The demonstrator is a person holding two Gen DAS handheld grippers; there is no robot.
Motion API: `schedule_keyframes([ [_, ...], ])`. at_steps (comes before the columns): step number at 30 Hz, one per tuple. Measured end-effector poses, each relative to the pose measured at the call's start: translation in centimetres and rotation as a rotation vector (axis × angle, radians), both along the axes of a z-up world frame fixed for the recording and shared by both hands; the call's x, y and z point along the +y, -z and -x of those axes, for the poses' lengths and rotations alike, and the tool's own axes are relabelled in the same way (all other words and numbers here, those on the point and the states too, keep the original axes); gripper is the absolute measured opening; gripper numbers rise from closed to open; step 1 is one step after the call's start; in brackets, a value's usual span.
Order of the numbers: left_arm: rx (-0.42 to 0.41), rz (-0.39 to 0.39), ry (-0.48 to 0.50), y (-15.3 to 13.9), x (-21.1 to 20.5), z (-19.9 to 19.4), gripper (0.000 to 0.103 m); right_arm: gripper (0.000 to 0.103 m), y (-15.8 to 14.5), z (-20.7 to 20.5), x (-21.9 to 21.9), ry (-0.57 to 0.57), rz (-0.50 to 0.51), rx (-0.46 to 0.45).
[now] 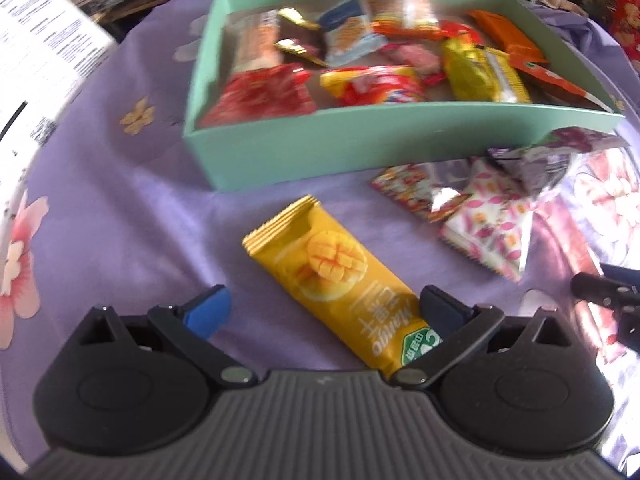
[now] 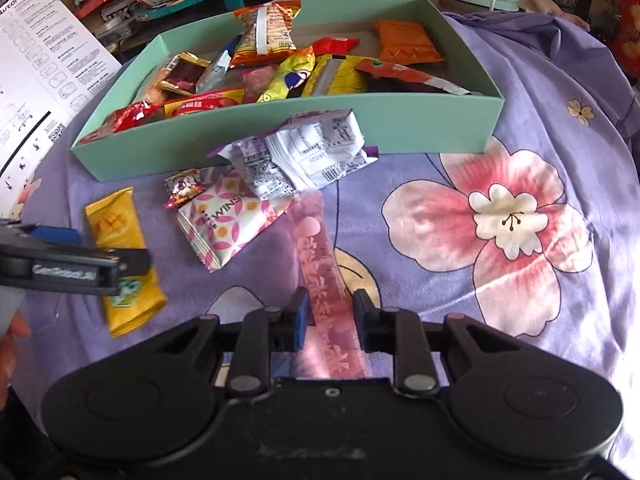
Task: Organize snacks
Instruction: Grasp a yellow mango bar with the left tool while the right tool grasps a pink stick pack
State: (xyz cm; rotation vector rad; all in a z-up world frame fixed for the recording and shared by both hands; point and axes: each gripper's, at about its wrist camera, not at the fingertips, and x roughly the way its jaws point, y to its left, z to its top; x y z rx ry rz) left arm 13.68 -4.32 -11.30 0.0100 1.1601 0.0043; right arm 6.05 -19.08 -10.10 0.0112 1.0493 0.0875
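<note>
Left gripper wide open astride yellow mango bar, right gripper part-open around pink stick packet, nothing gripped, teal box beyond.

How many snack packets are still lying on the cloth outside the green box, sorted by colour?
Yellow mango bar: 1
Pink-patterned white packet: 1
Red patterned packet: 1
Purple-and-white packet: 1
Pink stick pack: 1
Total: 5

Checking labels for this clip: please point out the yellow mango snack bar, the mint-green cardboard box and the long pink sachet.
Yellow mango snack bar (image 1: 334,276): left wrist view, mango picture mid-wrapper.
Mint-green cardboard box (image 2: 400,124): right wrist view, near outer wall.
Long pink sachet (image 2: 320,256): right wrist view, middle of strip.
</note>
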Motion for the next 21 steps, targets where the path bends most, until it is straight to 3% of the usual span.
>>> schedule_keyframes([
  [9,0.019,-0.023,-0.064,-0.1,0.2,-0.7,0.102,0.027,0.2,0.3,0.1,-0.016,0.008,-0.019],
  [12,0.0,-0.011,-0.037,0.0,-0.9,-1.1,0.084,0.027,0.3,0.6,0.1,-0.03,0.018,-0.033],
  [14,-0.023,0.006,0.008,-0.4,-1.5,-1.0,0.059,0.027,0.3,0.6,0.2,-0.041,0.03,-0.04],
  [16,-0.036,-0.017,0.067,-0.7,-2.4,-0.9,0.052,0.027,0.2,0.2,0.2,-0.049,0.04,-0.049],
  [21,-0.034,-0.006,0.099,-0.7,-2.3,-0.4,0.054,0.028,0.3,0.0,0.6,-0.069,0.066,-0.069],
])
